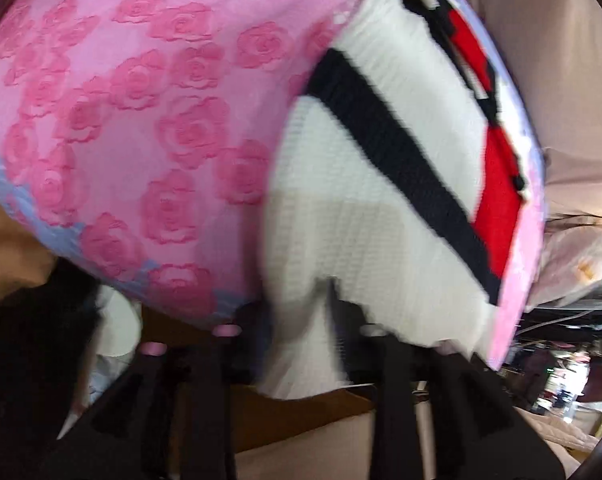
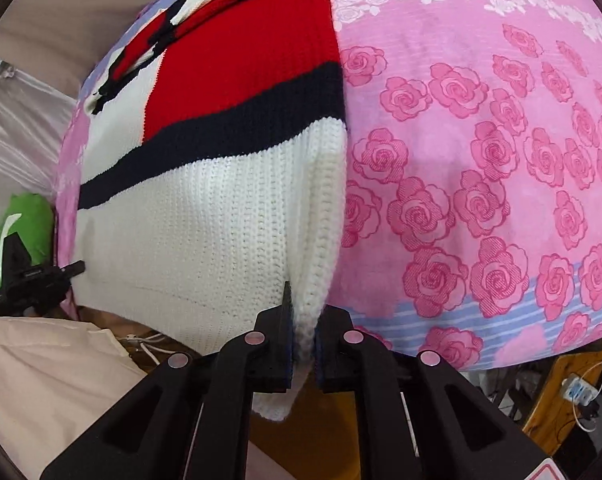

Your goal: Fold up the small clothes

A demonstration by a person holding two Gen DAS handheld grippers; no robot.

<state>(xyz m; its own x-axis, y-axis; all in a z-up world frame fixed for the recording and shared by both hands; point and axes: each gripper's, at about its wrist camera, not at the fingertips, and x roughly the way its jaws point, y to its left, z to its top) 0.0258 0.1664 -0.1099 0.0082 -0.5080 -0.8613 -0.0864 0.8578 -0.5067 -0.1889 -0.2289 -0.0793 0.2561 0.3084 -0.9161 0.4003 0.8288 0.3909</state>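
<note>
A knitted sweater (image 2: pixel 205 208), white with a red block and a dark band, is laid on a pink sheet (image 2: pixel 481 152) printed with roses and edged with pale blue stripes; the sheet covers the whole work surface. In the right wrist view the sweater occupies the left part of the sheet, its folded right edge running down toward the camera. That edge is pinched at its near white corner by the right gripper (image 2: pixel 304 344), whose jaws are closed on the knit. In the left wrist view, which is blurred, the left gripper (image 1: pixel 333 316) is seen at the sweater's near hem (image 1: pixel 341 280), and white fabric appears to be caught between its fingers, though this cannot be told for certain. Beyond the sheet's left edge a green object (image 2: pixel 21 224) and a black gripper-like device (image 2: pixel 29 280) are seen, with pale cloth (image 2: pixel 41 380) below them. A wooden frame (image 2: pixel 561 400) and a white power strip (image 2: pixel 577 390) are visible under the surface at the right.
</note>
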